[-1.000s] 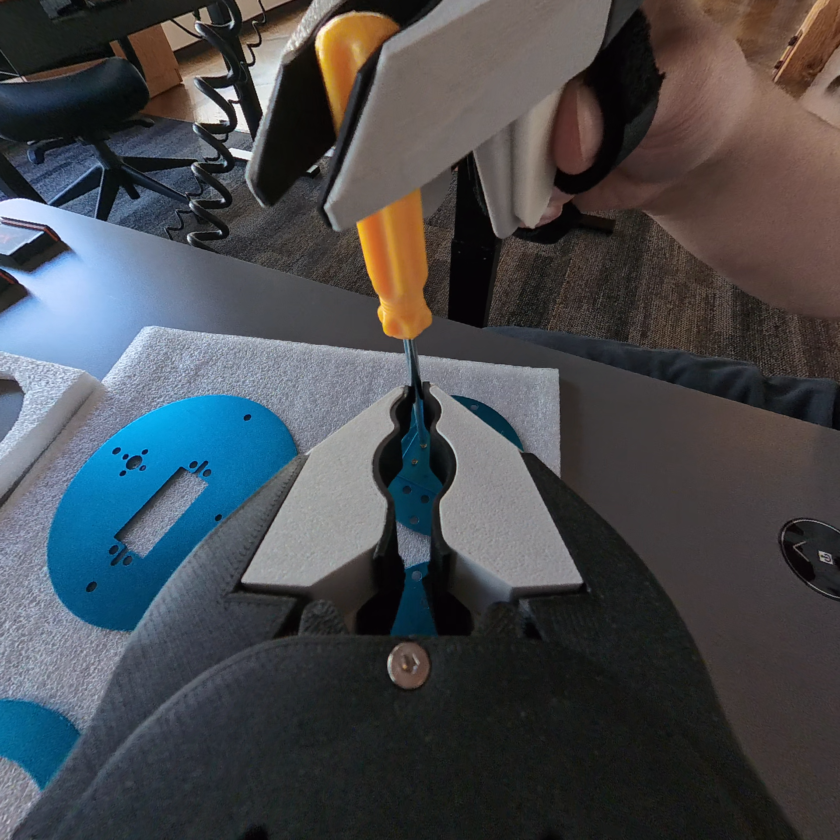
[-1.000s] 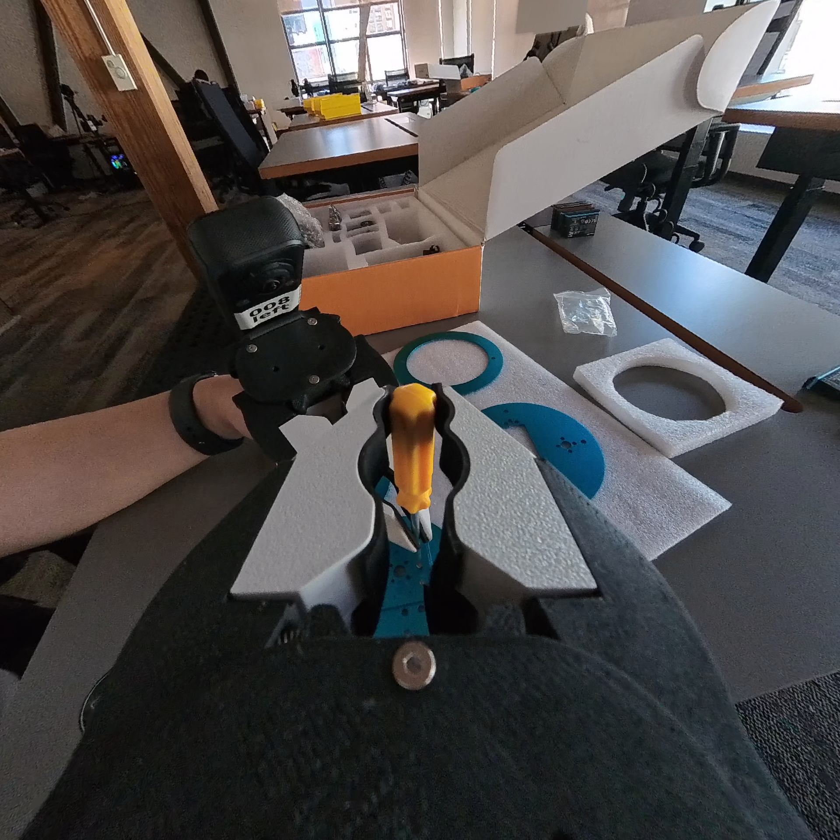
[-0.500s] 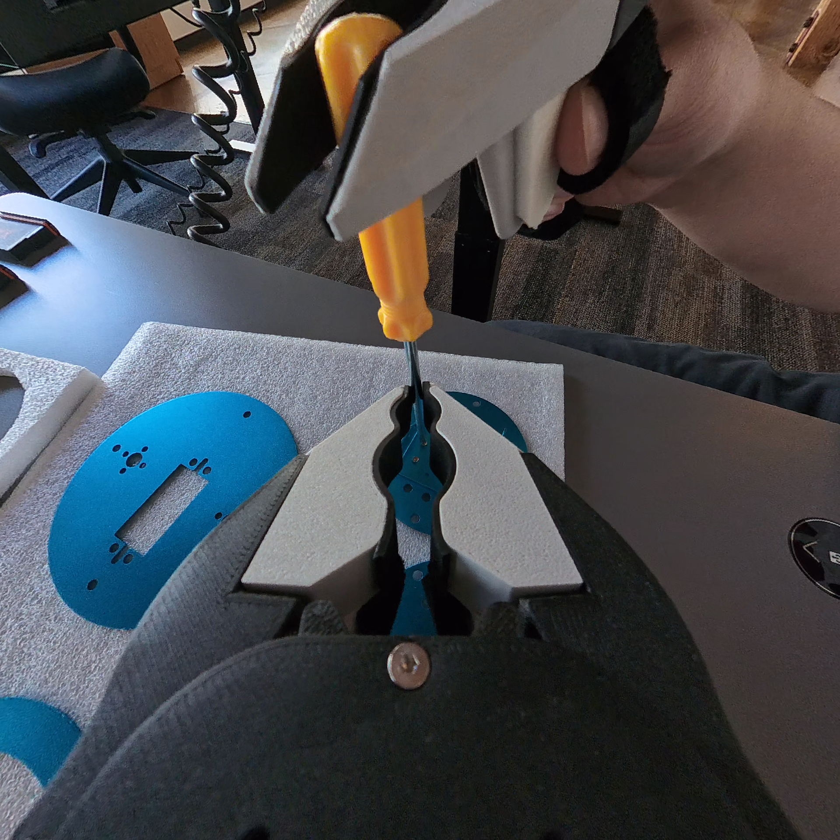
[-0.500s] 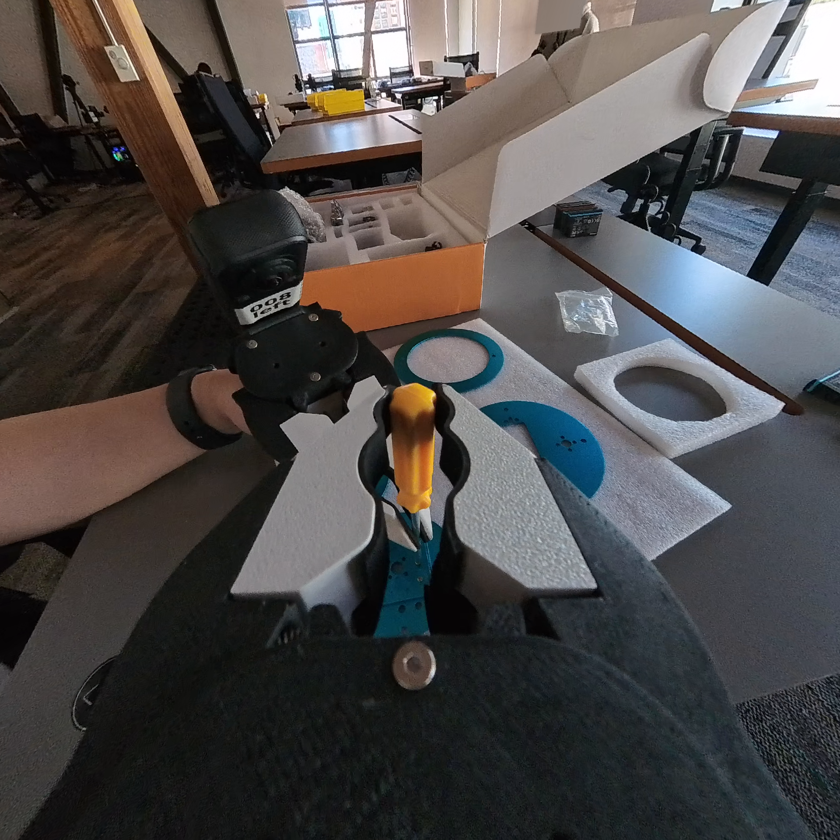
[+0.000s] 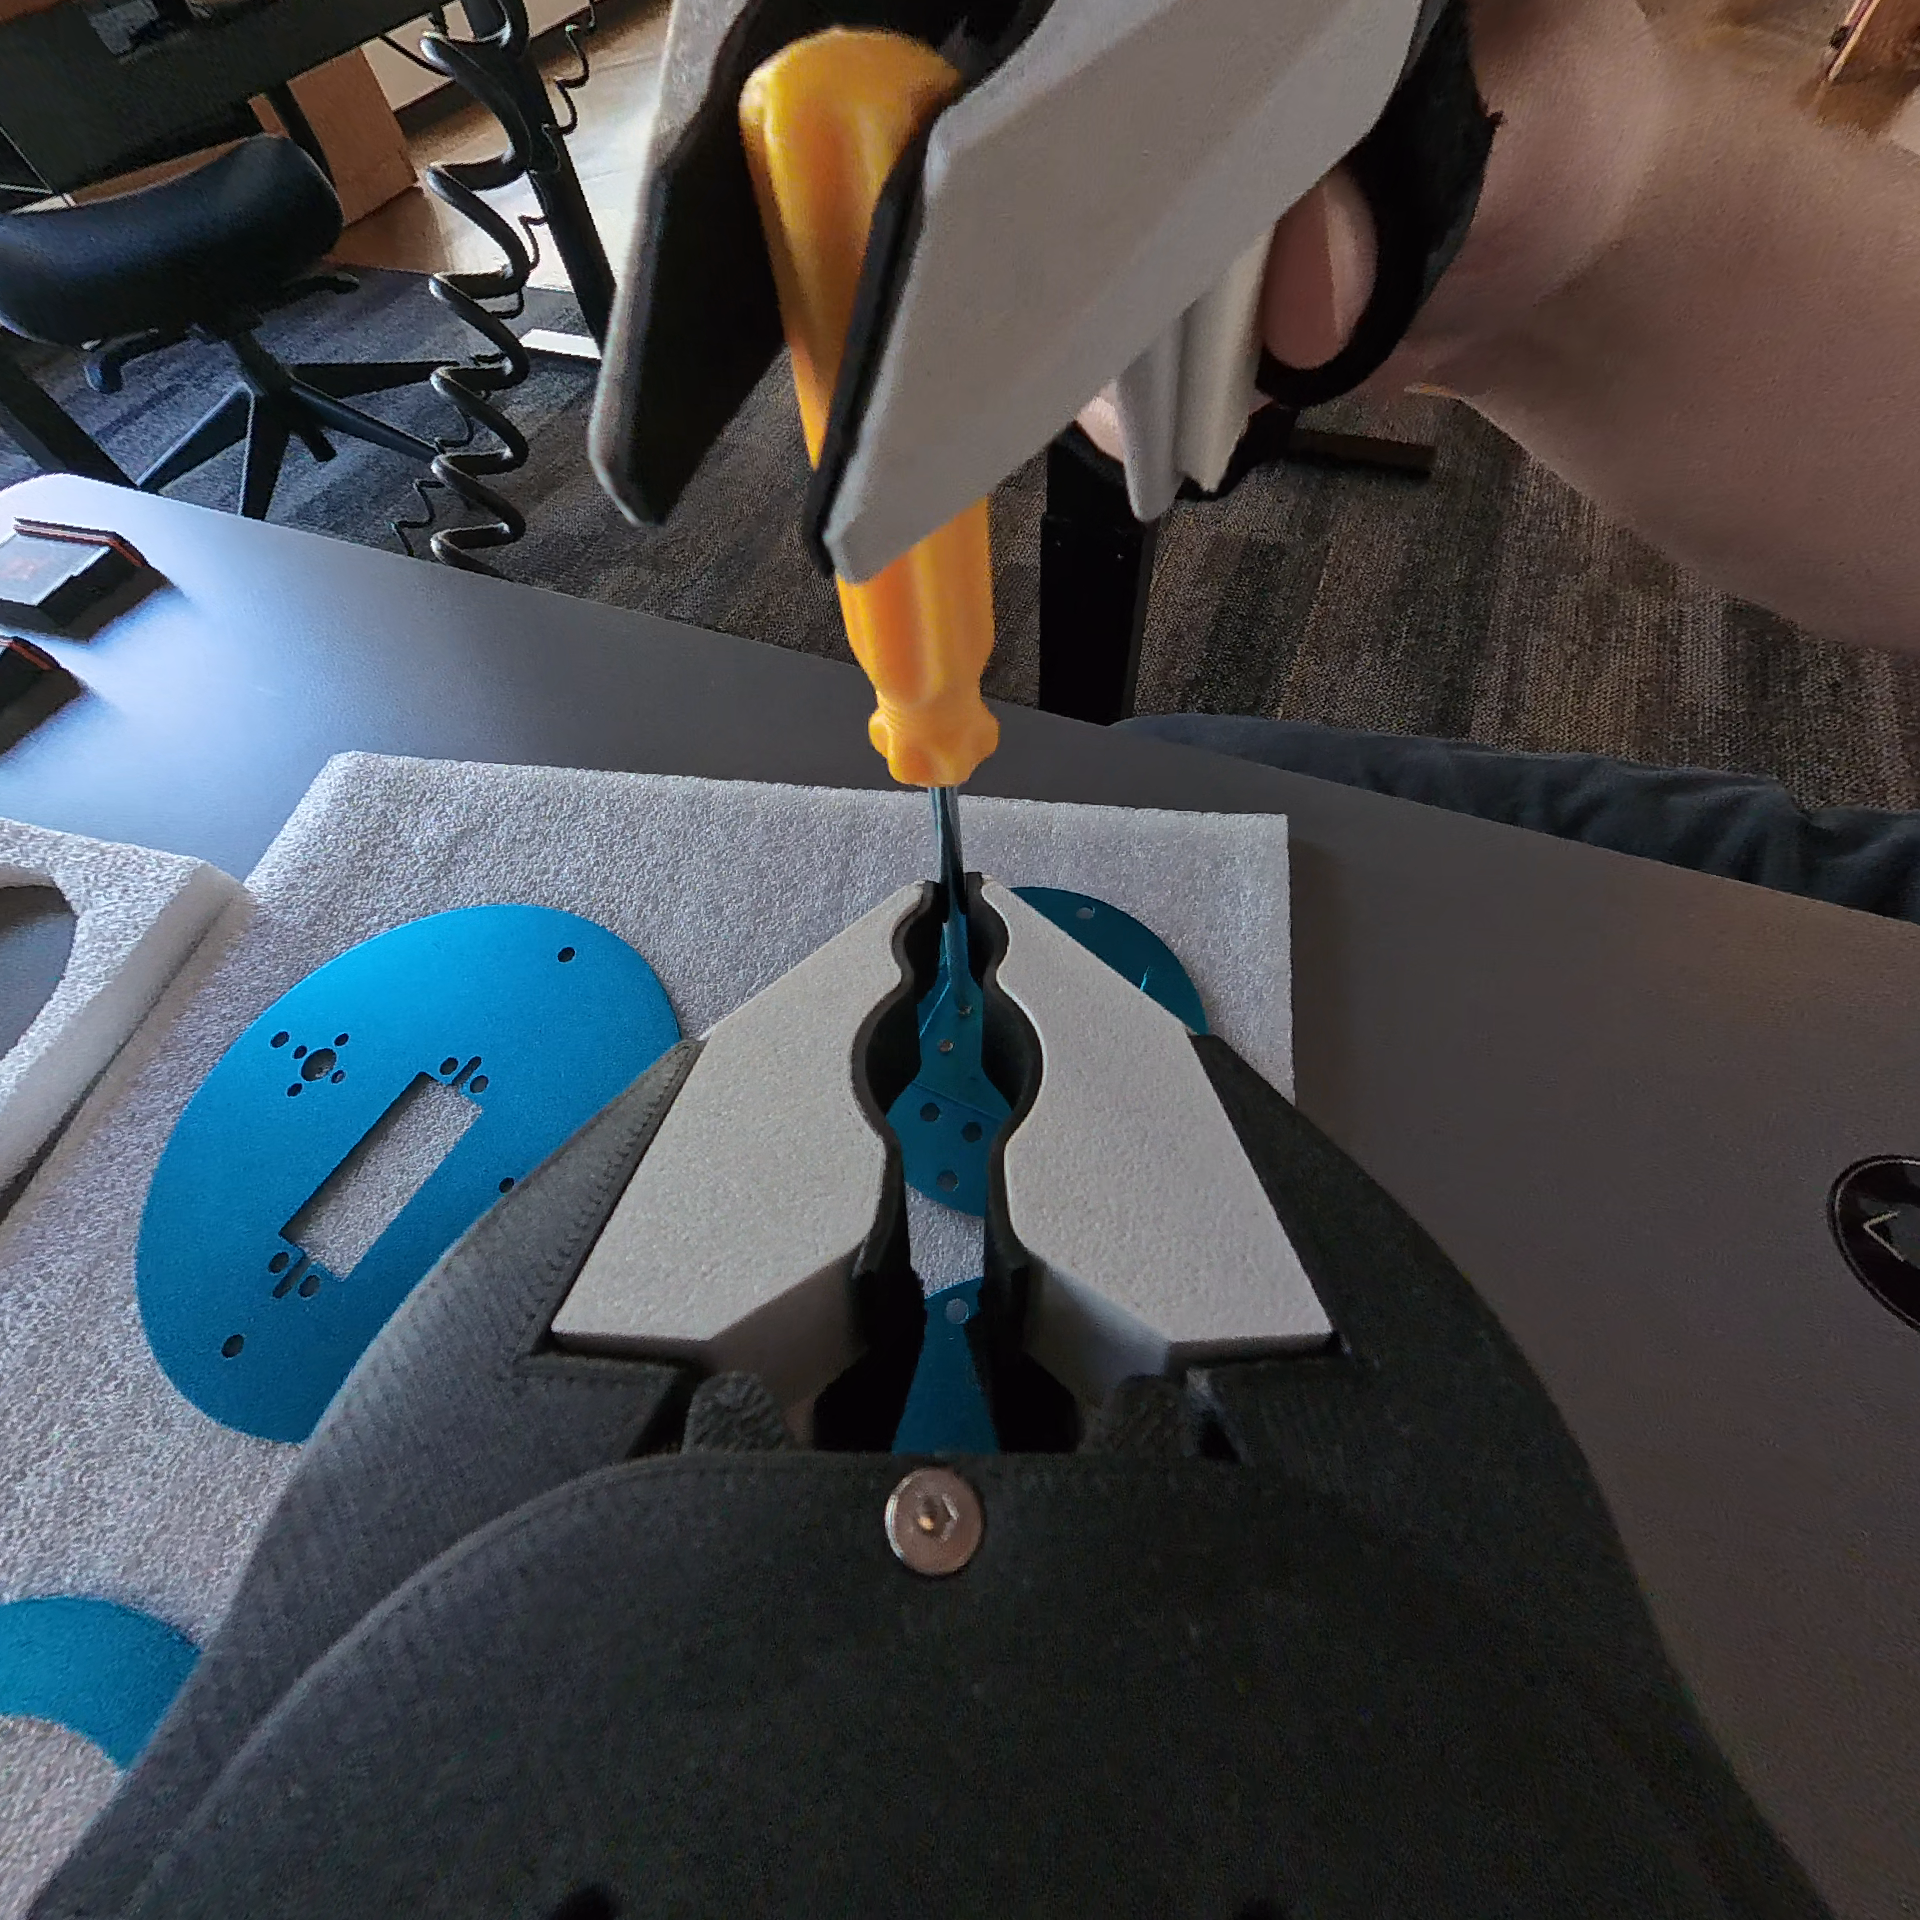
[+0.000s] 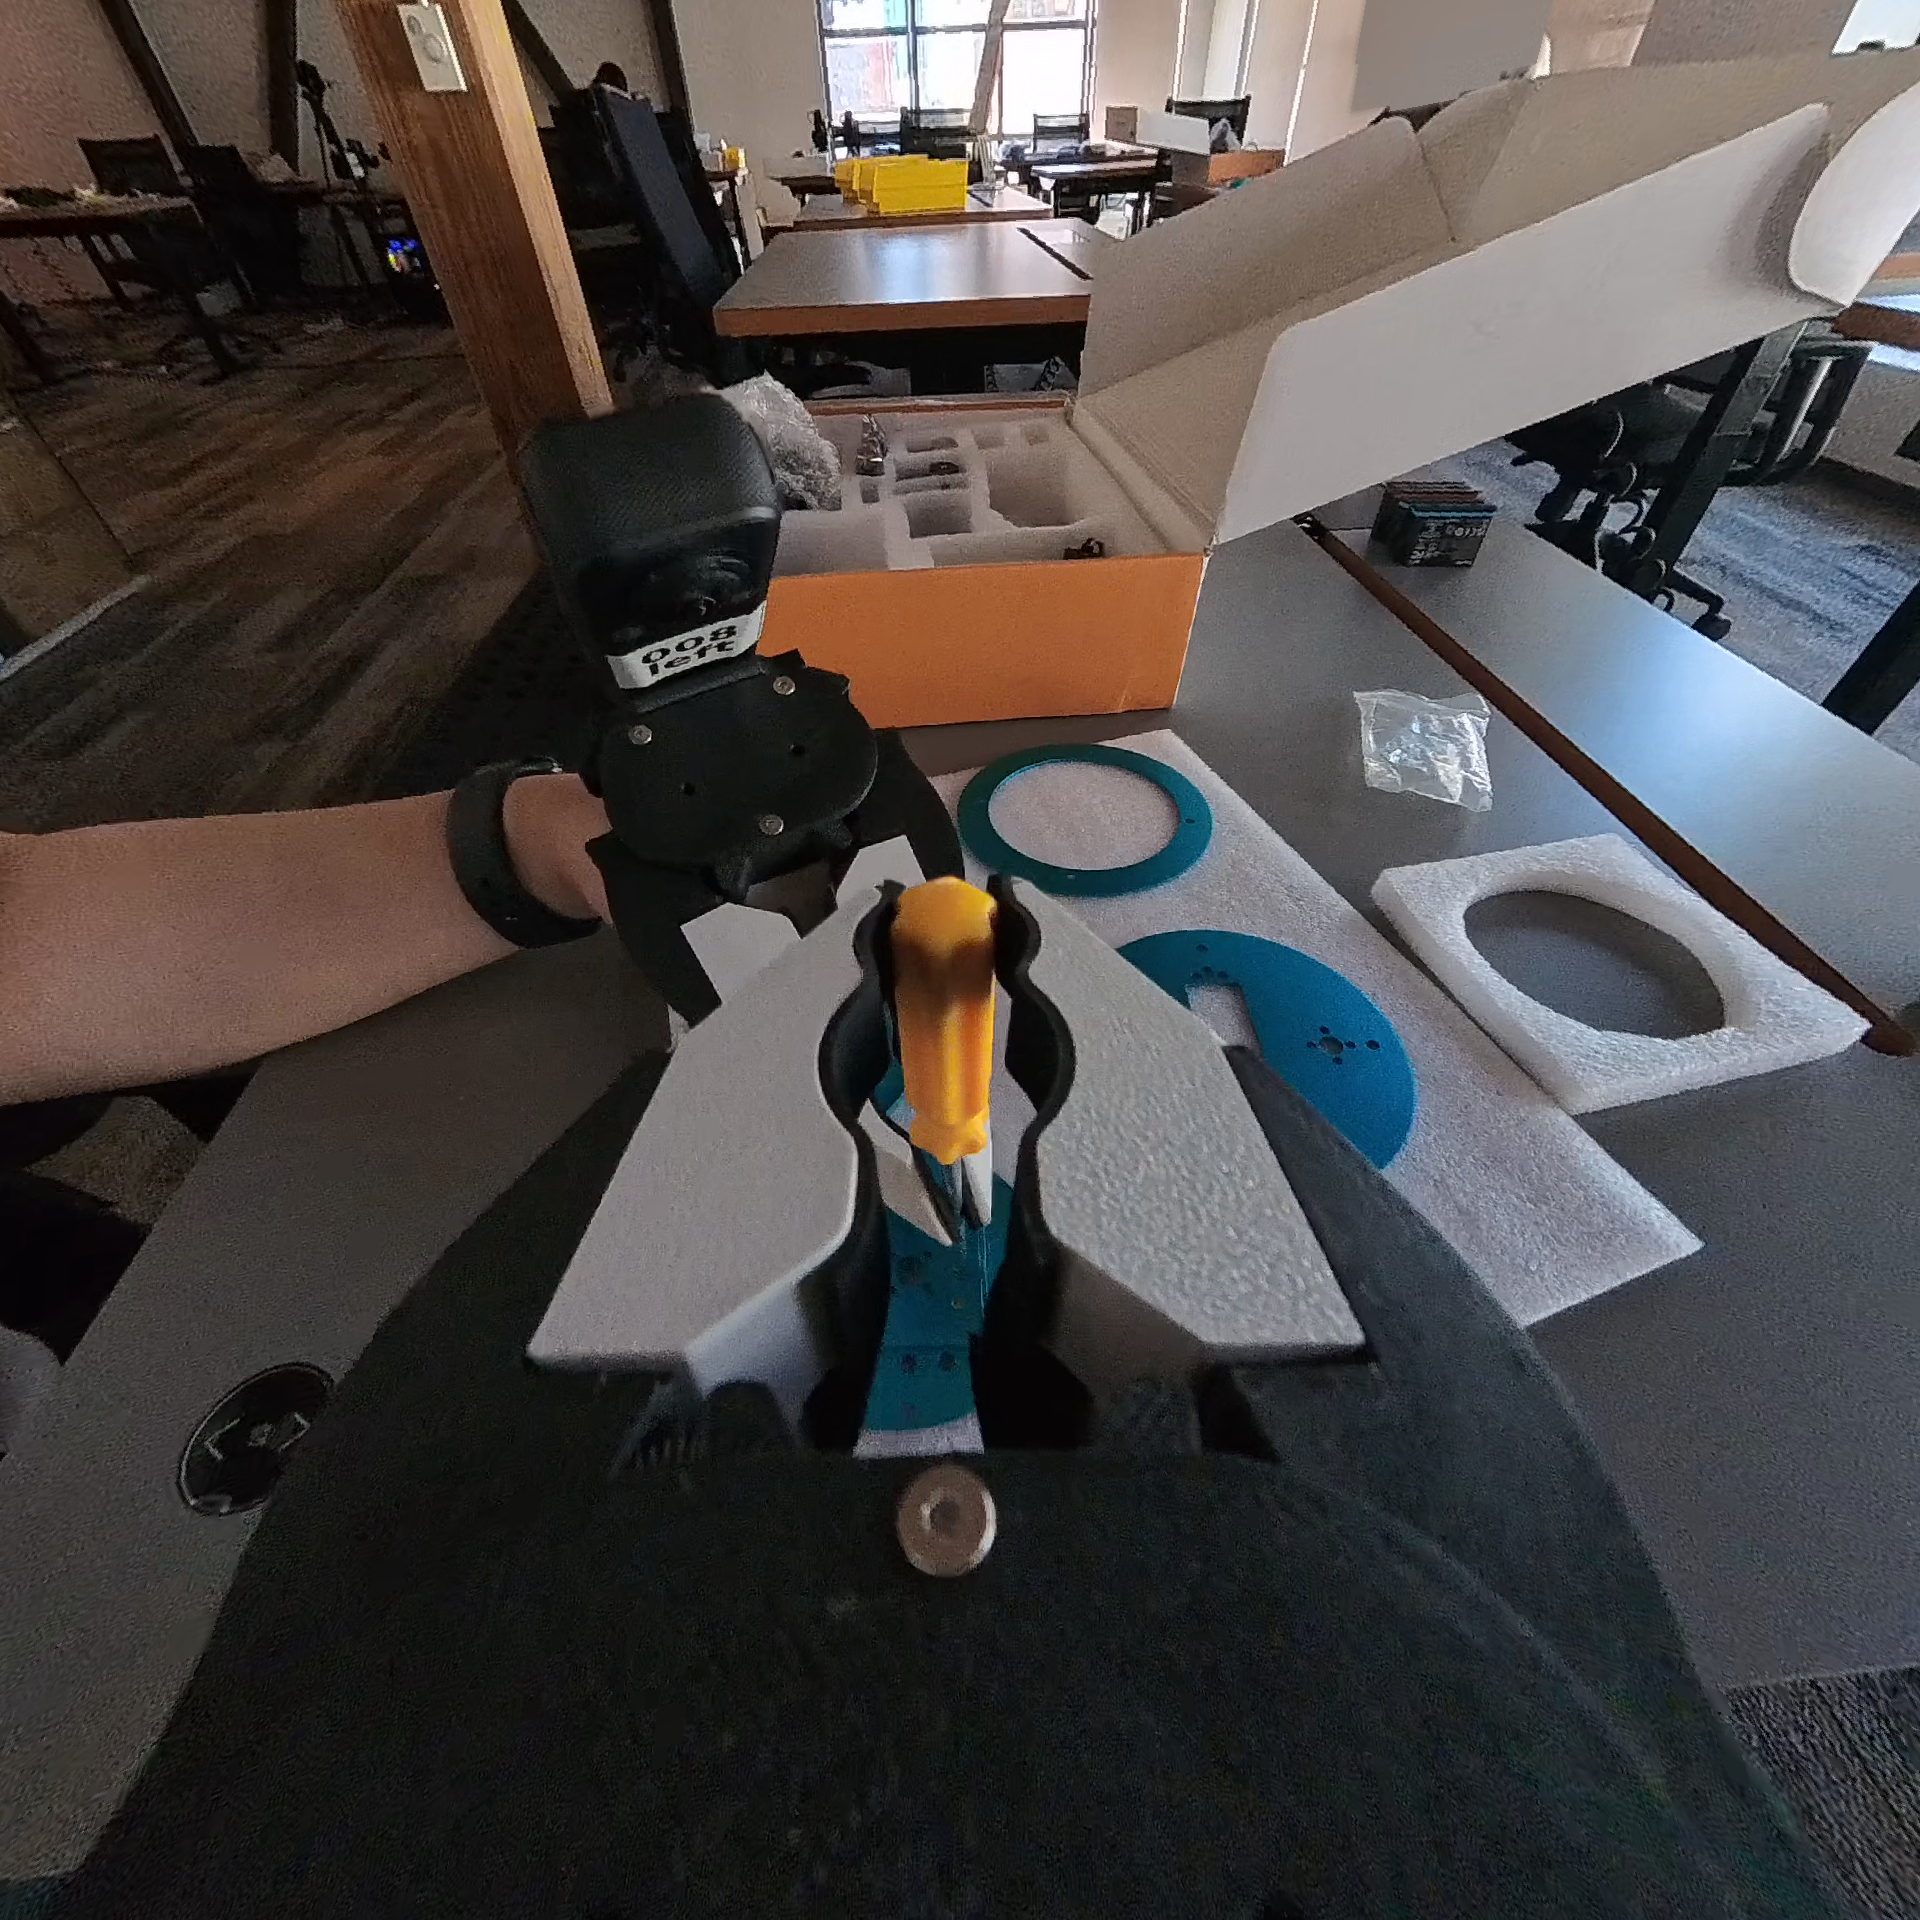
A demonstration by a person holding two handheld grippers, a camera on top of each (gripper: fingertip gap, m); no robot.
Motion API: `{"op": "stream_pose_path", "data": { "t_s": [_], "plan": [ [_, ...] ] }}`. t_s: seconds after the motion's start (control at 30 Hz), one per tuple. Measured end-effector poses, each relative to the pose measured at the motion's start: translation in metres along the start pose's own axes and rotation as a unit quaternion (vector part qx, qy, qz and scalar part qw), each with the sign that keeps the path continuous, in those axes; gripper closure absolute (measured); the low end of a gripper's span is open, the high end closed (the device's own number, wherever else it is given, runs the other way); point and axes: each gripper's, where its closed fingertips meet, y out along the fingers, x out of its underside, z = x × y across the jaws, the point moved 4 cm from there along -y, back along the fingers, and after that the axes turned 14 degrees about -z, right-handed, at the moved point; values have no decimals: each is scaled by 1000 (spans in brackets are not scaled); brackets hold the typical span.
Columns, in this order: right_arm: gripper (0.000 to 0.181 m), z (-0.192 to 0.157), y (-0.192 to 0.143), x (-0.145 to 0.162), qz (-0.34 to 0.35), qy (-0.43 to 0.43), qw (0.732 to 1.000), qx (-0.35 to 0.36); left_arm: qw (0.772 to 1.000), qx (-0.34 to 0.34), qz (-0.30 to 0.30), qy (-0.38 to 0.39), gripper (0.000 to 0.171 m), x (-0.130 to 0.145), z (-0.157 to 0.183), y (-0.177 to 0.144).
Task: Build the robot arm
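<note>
On the grey surface [image 5: 1558, 1039], close to the edge the right arm reaches over:

- White foam sheet [image 5: 623, 852] – lies flat and carries three blue plates.
- Round blue plate [image 5: 940, 1127], drilled with small holes, directly under both grippers.
- Oval blue plate [image 5: 395, 1143] with a rectangular cut-out, beside the round one on the same sheet.
- Blue ring [image 6: 1086, 821], at the sheet's end nearest the box.
- Orange screwdriver [image 5: 914, 623], nearly upright, with its dark shaft pointing down at the round plate.
- Right gripper [image 6: 940, 914]: pinching the screwdriver's handle from above.
- Left gripper [image 5: 951, 935]: fingers pressed nearly together low over the round plate, tips flanking the shaft. Whether they clamp the shaft or some small part below it cannot be told.
- Foam frame [image 6: 1621, 966] with an oval opening, just off the sheet.
- Clear bag [image 6: 1423, 743] of small parts, between the frame and the box.
- Orange box [image 6: 987, 644], with its lid raised and a compartmented foam insert inside, stands toward the far edge.
- Round black inset [image 5: 1881, 1236], set in the surface itself.

Room – an open workspace with a wooden post [image 6: 478, 208], further tables, yellow bins [image 6: 904, 182], a black stool [image 5: 166, 239], a coiled cable [image 5: 478, 343] and carpet below.
</note>
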Motion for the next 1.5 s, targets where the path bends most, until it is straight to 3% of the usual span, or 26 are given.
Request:
{"op": "stream_pose_path", "data": {
  "t_s": [0.27,0.43,0.6,0.7,0.83,0.87,0.93,1.17,1.5],
  "plan": [
    [165,0,4,-3,-23,-19,999,-26,1000,-5,-13,-2,165,3,-2,2],
    [165,3,6,-4,-44,9,999,10,1000,-2,7,-17,159,0,-6,-7],
    [164,-2,6,-4,-68,-18,996,55,995,23,82,-44,145,-15,-6,-24],
    [165,-6,7,-4,-70,-19,994,81,997,13,68,-36,145,-14,-5,-19],
    [164,-4,8,-4,-70,-3,989,127,999,0,41,-18,154,-12,-2,-7],
    [164,-3,7,-4,-70,3,988,136,999,-6,38,-16,167,-12,-2,-4],
    [165,-4,7,-4,-66,6,987,144,999,-6,37,-11,169,-12,-2,-3],
    [156,-3,-4,-12,-93,-19,994,52,999,5,43,-8,170,-12,-2,-2],
    [163,-3,-4,-21,-263,-79,961,32,999,10,46,-15,170,-11,-3,-3]
  ]
}}
